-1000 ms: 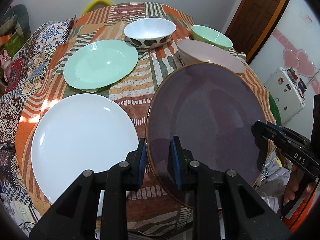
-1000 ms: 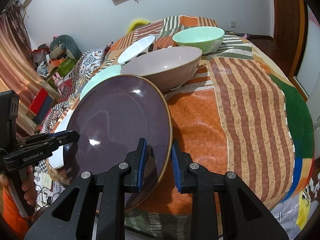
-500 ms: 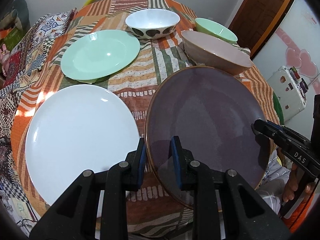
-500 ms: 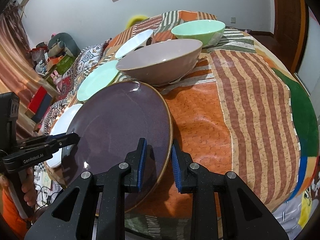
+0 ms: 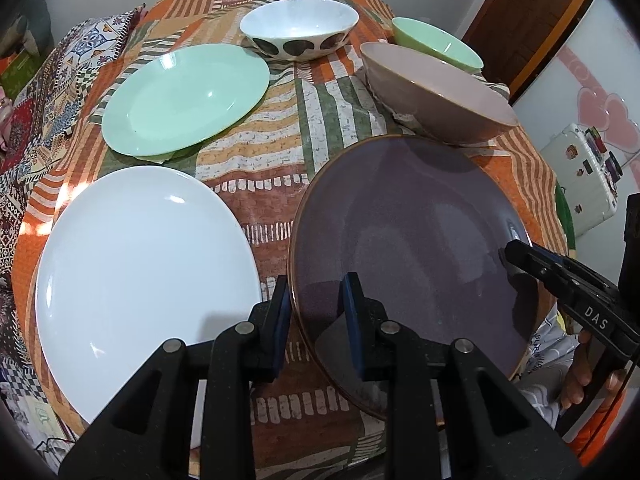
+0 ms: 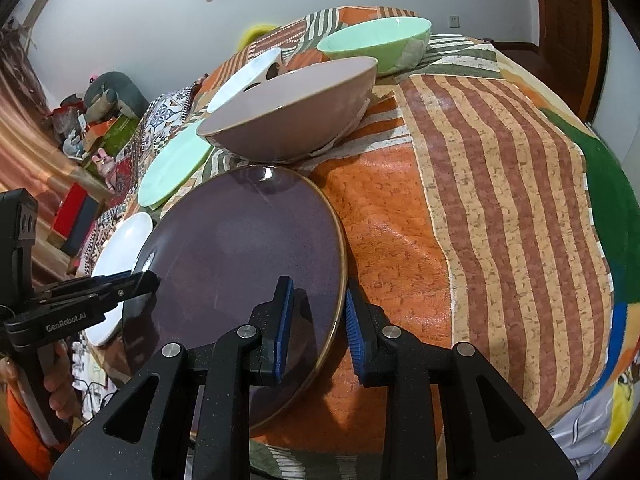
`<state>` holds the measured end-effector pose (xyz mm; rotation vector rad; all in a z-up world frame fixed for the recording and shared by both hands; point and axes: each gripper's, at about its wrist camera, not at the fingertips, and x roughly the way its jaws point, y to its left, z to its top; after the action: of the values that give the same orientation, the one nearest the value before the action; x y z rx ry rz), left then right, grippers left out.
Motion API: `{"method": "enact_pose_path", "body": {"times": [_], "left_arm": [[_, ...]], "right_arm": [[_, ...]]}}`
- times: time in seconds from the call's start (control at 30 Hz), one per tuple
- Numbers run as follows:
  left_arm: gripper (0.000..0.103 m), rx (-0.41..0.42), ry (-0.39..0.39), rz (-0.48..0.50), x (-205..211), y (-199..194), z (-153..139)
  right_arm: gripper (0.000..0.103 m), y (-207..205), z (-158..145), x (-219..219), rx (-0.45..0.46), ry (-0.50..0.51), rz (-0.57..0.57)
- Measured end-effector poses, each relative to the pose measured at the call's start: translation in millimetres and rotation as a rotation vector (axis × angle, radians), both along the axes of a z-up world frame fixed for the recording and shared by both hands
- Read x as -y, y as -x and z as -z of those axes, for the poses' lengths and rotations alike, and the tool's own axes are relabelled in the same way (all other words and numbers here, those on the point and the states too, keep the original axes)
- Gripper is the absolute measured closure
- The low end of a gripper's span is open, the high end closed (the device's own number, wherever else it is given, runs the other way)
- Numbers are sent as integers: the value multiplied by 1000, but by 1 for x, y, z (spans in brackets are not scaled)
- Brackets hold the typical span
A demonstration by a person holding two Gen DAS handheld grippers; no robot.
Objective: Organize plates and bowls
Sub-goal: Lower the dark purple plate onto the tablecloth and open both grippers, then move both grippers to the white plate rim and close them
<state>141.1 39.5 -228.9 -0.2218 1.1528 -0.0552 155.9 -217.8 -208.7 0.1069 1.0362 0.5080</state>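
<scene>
Item, purple plate (image 5: 408, 240): dark glaze with a thin copper rim; lies on the patchwork tablecloth (image 6: 480, 184) at the near edge of the round table, its near part overhanging that edge; in the left wrist view it fills the 3 to 6 o'clock region.

Item, left gripper (image 5: 316, 312): jaws straddle the plate's rim at its 8 o'clock side, one blue pad above and one below, clenched on the purple plate.

Item, right gripper (image 6: 318, 328): jaws straddle the opposite rim; they have just been opening, a slim gap shows between pads and plate, so the grip reads as released with the rim between them.

Item, white plate (image 5: 140, 280): just beside the purple plate at 9 o'clock, apart from it.

Item, green plate (image 5: 184, 98): beyond the white plate at 11 o'clock.

Item, spotted white bowl (image 5: 298, 28): upright at 12 o'clock.

Item, pink bowl (image 5: 432, 92): upright at 1 o'clock, just beyond the purple plate.

Item, green bowl (image 5: 436, 42): upright, behind the pink bowl.
</scene>
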Motion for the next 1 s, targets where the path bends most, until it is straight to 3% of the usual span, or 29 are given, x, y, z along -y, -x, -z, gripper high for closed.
{"method": "enact_pose_path", "body": {"times": [0.13,0.33,0.7,0.77,0.83,1.0], "left_arm": [[79,2,12,-5,-3,2,-1],[79,129,-58,4,-3,18,-35],[75,280,-53,-39,-13,52,-84],[73,311,-62,-46,-15,60,-92],[63,349,-79,-60,-18,68,-101],[54,435,-114,-107,-35,93,-120]], "right_arm": [[78,0,-2,1,-4,-1,-1],[65,7,-17,6,60,17,13],[63,29,-59,0,181,-14,-18],[61,31,-66,-5,206,-18,-30],[54,34,-75,-13,239,-24,-44],[53,41,-90,-36,301,-45,-95]]}}
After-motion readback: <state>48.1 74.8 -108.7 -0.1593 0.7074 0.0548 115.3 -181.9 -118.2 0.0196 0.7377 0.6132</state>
